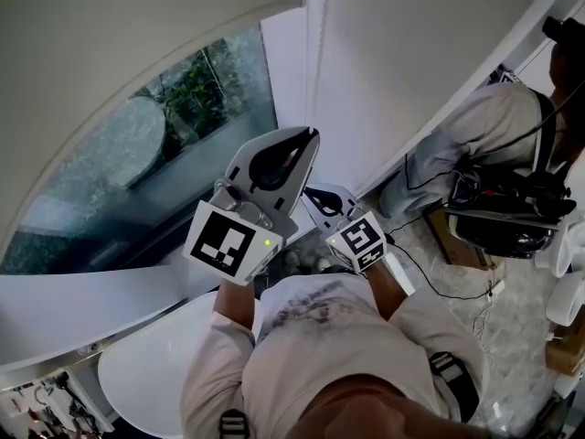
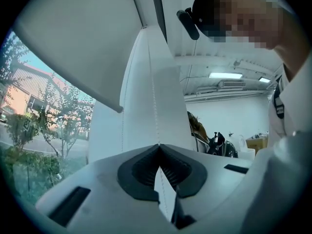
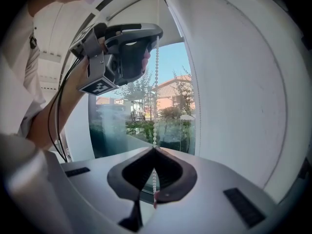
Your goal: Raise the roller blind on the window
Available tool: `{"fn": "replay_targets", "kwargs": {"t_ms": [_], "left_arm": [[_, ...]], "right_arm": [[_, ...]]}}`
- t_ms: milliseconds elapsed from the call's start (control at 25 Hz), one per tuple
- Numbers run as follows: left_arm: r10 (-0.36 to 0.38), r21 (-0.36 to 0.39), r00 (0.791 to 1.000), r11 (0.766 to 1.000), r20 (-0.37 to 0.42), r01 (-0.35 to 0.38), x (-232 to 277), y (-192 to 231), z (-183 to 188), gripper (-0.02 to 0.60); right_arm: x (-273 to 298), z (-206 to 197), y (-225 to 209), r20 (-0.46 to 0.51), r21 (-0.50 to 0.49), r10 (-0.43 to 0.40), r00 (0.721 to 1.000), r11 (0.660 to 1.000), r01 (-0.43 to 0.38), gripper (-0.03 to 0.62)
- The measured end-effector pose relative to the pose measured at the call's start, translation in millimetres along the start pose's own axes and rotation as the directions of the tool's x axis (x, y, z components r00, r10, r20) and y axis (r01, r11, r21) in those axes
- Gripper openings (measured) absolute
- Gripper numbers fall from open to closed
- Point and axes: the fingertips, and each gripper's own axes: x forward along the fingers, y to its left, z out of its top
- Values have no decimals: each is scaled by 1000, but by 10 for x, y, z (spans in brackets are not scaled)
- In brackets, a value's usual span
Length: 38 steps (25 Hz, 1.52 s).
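Observation:
The white roller blind (image 1: 101, 35) hangs over the upper part of the window (image 1: 174, 144); its bottom bar (image 2: 73, 82) crosses the glass at a slant. A white bead chain (image 3: 156, 82) runs down beside the window frame. My left gripper (image 1: 306, 137) is raised against the frame, its jaws closed together on the bead chain (image 2: 153, 106), which runs up from their tips. My right gripper (image 1: 322, 201) is lower, beside the left one. Its jaws also meet on the chain, which passes between the tips (image 3: 155, 149). The left gripper (image 3: 127, 48) shows above it in the right gripper view.
A white wall panel (image 1: 411, 62) stands right of the window. Another person (image 1: 494, 126) crouches at the right with dark equipment (image 1: 503, 218) and cables on the floor. A round white table (image 1: 146, 373) is at my lower left.

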Motion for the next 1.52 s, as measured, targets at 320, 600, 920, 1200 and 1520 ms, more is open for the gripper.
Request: {"fn": "replay_targets", "kwargs": {"t_ms": [320, 600, 920, 1200, 1520], "left_arm": [[16, -9, 1000, 1000, -22, -16, -27, 38, -360, 8], [38, -41, 997, 998, -64, -41, -85, 53, -702, 8], [42, -86, 991, 995, -126, -53, -125, 33, -1107, 8], [50, -111, 984, 991, -170, -70, -176, 19, -1392, 8], [61, -140, 974, 986, -218, -93, -258, -36, -1752, 8]], "right_arm": [[81, -335, -29, -70, 15, 2, 998, 1000, -1, 61], [175, -669, -5, -145, 39, 13, 989, 999, -7, 61], [235, -1058, -1, -226, 76, 29, 974, 997, -12, 61], [281, -1346, 3, -287, 102, 43, 957, 995, -14, 61], [319, -1721, 43, -365, 133, 67, 929, 991, -19, 61]]}}
